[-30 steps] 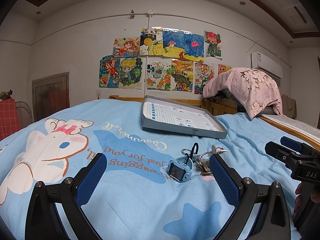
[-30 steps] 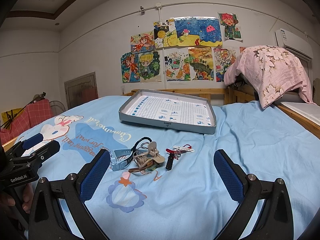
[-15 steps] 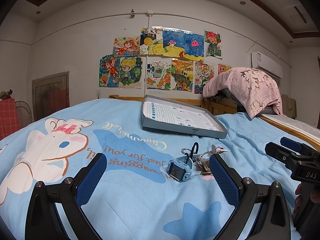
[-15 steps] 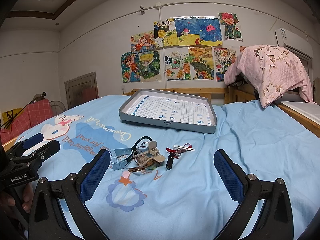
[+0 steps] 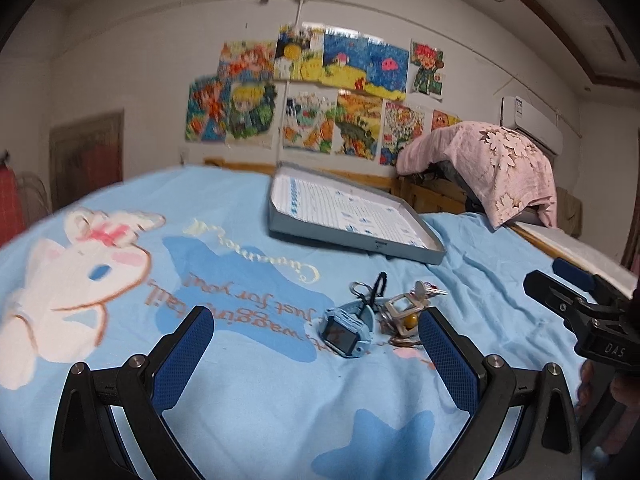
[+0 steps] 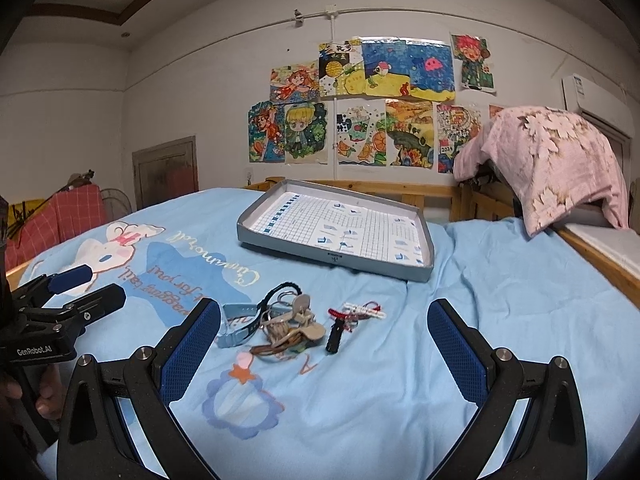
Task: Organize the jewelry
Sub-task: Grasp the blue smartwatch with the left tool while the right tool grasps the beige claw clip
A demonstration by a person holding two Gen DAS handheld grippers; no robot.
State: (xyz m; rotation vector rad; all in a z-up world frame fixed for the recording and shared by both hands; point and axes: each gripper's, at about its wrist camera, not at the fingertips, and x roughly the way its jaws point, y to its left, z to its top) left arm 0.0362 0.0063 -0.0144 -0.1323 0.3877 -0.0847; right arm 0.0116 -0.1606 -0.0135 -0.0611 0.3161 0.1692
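Note:
A small heap of jewelry lies on the blue bedspread: a light-blue watch (image 5: 346, 330) (image 6: 236, 326), a tangle of brown cords and tan charms (image 6: 294, 328) (image 5: 402, 312), a black key fob (image 6: 334, 336) and a red-and-white bracelet (image 6: 360, 312). Behind it sits a grey shallow tray (image 5: 348, 236) (image 6: 320, 254) lined with grid paper. My left gripper (image 5: 316, 350) is open, just short of the watch. My right gripper (image 6: 324, 344) is open too, with the heap ahead of its fingers. Neither holds anything.
The printed blue bedspread (image 6: 360, 392) covers the bed. A wooden bed rail (image 6: 400, 194) runs behind the tray, with a pink cloth (image 6: 560, 160) draped at the right. Each gripper shows at the edge of the other's view, with a hand under it.
The left wrist view has shifted and blurred, so the left gripper is moving; the watch now sits a little nearer its fingers. The right gripper has crept slightly closer to the heap.

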